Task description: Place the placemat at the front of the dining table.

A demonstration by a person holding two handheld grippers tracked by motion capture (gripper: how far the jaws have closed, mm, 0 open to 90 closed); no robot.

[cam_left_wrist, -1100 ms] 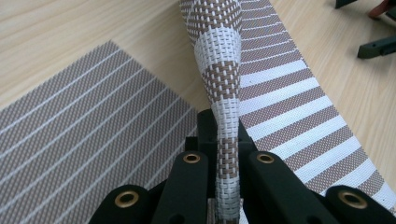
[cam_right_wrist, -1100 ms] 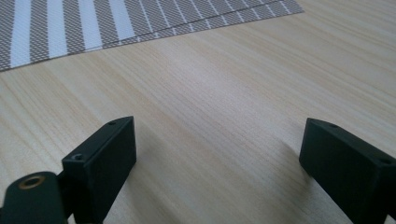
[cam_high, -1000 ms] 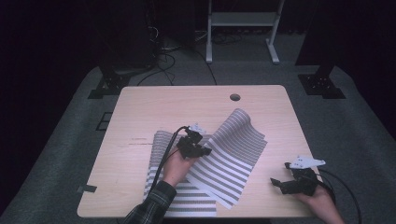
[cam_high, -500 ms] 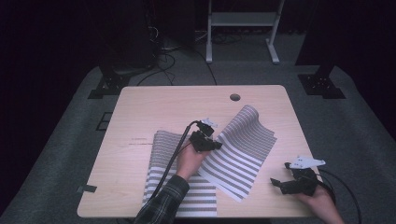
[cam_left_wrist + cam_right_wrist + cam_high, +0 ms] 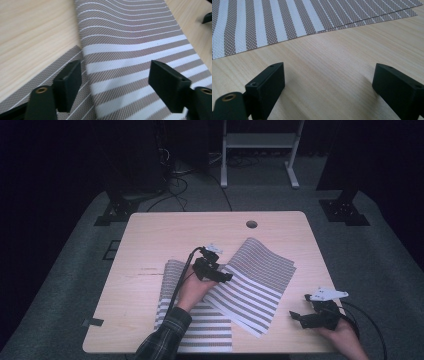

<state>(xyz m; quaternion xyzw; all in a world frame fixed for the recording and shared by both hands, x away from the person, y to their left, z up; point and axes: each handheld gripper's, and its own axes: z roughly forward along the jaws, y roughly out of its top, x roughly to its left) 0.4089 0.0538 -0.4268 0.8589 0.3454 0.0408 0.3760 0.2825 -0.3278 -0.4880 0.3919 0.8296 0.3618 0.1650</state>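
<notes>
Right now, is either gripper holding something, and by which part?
Nothing is held: the left gripper has just opened above the striped mat; the right gripper is open.

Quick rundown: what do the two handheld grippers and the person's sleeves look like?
Both grippers are black with two blocky black jaws. The left gripper trails a black cable along a dark plaid sleeve. The right gripper has a pale three-cornered plate on top and a looping black cable. Brass-coloured inserts sit at the jaw bases.

left gripper (image 5: 226,276) jaws just opened, striped mat (image 5: 260,280) released, flatter
</notes>
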